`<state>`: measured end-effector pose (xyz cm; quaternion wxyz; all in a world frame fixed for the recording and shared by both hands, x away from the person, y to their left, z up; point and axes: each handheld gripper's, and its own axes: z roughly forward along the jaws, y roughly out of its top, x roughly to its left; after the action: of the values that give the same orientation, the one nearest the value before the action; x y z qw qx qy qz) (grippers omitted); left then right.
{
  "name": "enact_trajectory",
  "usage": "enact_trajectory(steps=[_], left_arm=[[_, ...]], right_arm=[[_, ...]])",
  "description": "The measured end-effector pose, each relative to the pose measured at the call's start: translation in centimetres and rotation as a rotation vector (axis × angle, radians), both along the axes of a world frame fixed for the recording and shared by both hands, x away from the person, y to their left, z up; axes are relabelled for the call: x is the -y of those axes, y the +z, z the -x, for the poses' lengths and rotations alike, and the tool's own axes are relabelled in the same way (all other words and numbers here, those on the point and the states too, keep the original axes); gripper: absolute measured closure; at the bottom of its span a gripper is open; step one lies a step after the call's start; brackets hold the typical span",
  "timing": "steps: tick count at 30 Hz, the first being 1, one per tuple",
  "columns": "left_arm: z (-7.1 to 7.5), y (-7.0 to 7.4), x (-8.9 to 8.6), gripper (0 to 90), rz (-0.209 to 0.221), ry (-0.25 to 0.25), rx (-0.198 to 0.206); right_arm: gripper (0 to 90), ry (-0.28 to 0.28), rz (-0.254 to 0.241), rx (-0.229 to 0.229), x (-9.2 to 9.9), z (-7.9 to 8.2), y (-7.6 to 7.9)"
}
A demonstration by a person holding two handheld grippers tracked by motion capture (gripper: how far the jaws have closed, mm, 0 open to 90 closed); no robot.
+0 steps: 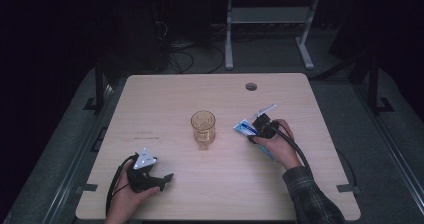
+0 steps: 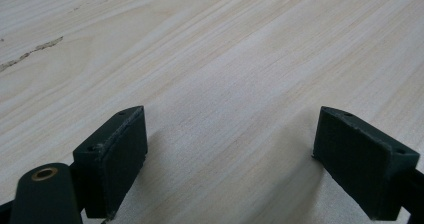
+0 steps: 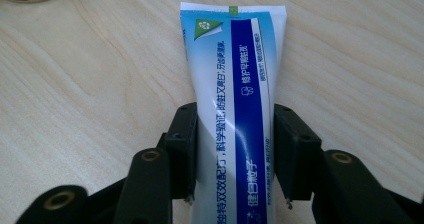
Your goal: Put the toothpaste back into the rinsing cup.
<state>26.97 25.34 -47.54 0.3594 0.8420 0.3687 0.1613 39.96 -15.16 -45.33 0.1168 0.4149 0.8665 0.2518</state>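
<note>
Your right gripper sat over the blue-and-white tube, just right of the glass mid-table. Your left gripper rested near the front edge, well apart.

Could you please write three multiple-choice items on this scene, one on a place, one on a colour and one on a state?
1. Where is the glass on the table?
A. Near the middle
B. At the far left corner
C. On the near right edge

2. What colours is the tube?
A. Red and yellow
B. Blue and white
C. Black and green

3. How does the left gripper stand?
A. Shut on the glass
B. Shut on the tube
C. Open over bare wood

Answers:
1. A, the glass stands near the table's centre, between the two hands.
2. B, the tube shows a dark blue stripe on white and light blue.
3. C, its jaws stand wide apart with only wood between them, while the right gripper has its pads against the tube's sides.
</note>
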Motion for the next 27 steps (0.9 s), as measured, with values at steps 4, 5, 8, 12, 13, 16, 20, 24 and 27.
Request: enact_trajectory(steps=[4,5,8,12,13,16,20,24,27], left_arm=[[0.0,0.0,0.0,13.3,0.0,0.0,0.0],[0.0,0.0,0.0,13.3,0.0,0.0,0.0],[0.0,0.0,0.0,13.3,0.0,0.0,0.0],[0.0,0.0,0.0,13.3,0.0,0.0,0.0],[0.0,0.0,0.0,13.3,0.0,0.0,0.0],[0.0,0.0,0.0,13.3,0.001,0.0,0.0],[0.0,0.0,0.0,13.3,0.0,0.0,0.0],[0.0,0.0,0.0,13.3,-0.001,0.0,0.0],[0.0,0.0,0.0,13.3,0.001,0.0,0.0]], right_arm=[[64.2,-0.011,-0.014,0.004,0.2,0.1,0.2],[65.2,-0.011,-0.02,0.006,0.2,0.1,0.3],[66.9,-0.019,-0.036,0.006,0.4,0.1,0.3],[68.9,-0.032,-0.055,0.004,0.6,0.2,0.3],[69.3,-0.036,-0.065,0.009,0.7,0.2,0.3],[70.5,-0.045,-0.08,0.006,0.9,0.2,0.4],[71.4,-0.049,-0.093,0.01,1.1,0.3,0.4],[71.9,-0.055,-0.124,0.025,1.4,0.5,0.5],[72.0,-0.062,-0.17,0.04,1.8,0.8,0.7]])
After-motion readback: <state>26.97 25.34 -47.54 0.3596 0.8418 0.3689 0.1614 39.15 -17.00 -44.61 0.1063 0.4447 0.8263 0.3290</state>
